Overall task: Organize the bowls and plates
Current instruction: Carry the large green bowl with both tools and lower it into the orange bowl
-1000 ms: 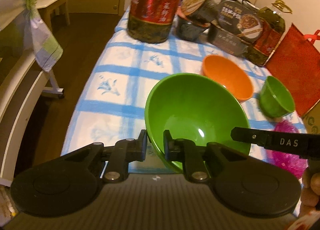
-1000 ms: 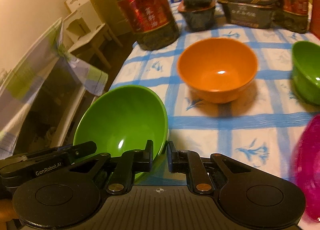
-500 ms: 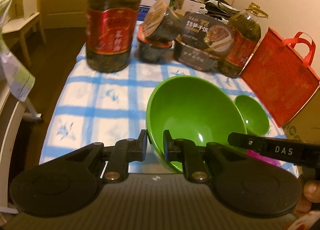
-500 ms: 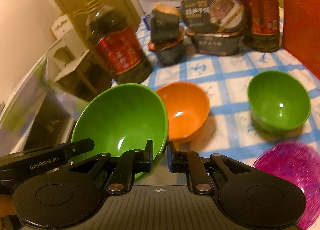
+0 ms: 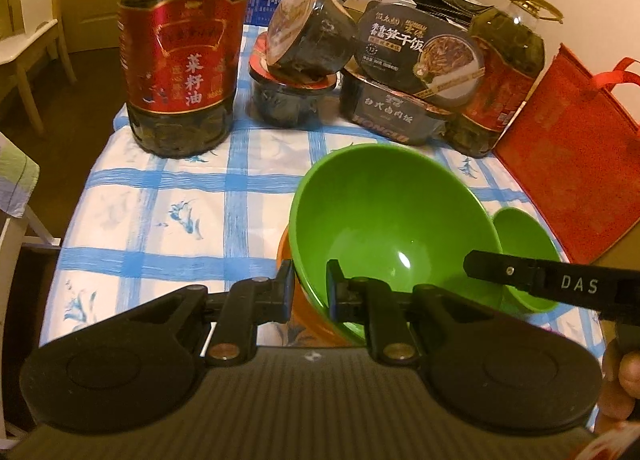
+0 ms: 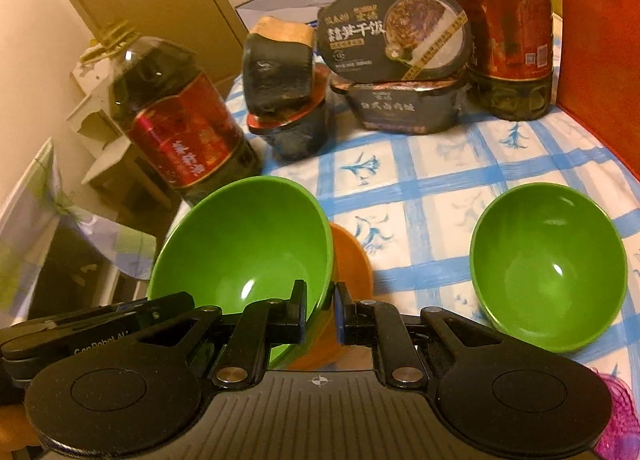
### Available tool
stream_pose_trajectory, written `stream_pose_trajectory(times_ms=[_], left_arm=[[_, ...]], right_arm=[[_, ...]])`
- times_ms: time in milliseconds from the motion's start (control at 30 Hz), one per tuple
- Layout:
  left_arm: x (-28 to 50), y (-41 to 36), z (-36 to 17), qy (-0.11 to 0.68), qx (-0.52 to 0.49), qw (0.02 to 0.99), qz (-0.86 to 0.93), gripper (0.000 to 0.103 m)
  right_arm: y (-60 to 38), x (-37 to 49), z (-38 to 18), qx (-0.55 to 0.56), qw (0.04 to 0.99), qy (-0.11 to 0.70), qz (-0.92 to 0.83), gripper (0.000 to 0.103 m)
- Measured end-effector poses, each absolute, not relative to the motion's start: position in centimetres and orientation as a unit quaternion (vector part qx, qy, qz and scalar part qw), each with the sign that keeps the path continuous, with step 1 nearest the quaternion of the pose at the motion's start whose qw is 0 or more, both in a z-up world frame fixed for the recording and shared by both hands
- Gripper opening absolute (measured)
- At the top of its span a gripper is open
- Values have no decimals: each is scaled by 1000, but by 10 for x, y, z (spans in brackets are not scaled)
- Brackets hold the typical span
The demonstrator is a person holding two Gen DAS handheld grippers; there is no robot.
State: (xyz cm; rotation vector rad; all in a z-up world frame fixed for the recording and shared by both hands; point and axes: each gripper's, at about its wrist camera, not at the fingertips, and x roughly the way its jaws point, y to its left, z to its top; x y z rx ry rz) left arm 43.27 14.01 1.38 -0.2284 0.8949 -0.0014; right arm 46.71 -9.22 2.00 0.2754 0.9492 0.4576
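Grippers left (image 5: pixel 308 284) and right (image 6: pixel 320 306) both pinch large green bowl (image 5: pixel 384 220), largely hiding orange bowl (image 6: pixel 352 260).

1. Left wrist view: looks forward and slightly down along the left gripper (image 5: pixel 308 290); very near the large green bowl (image 5: pixel 394 216); faces the table's far end, where the left oil bottle (image 5: pixel 180 48) stands.
2. Right wrist view: looks forward from the right gripper (image 6: pixel 320 306); equally near the large green bowl (image 6: pixel 248 236), seen from its other side.
3. Both views share that bowl, the orange bowl (image 6: pixel 352 256), the small green bowl (image 6: pixel 548 264) and the checked tablecloth (image 6: pixel 436 180).
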Motion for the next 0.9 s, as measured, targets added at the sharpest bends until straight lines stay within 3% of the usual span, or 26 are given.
stream_pose_trajectory(times_ms=[733, 800, 900], left_arm=[[453, 133, -26, 436, -66, 898, 3, 14], [452, 134, -25, 431, -68, 900, 9, 16], [447, 137, -23, 427, -78, 901, 12, 16]], right_arm=[[-86, 485, -23, 107, 852, 464, 218, 14], [-85, 484, -23, 100, 854, 460, 220, 17], [-89, 482, -21, 109, 856, 452, 225, 30]])
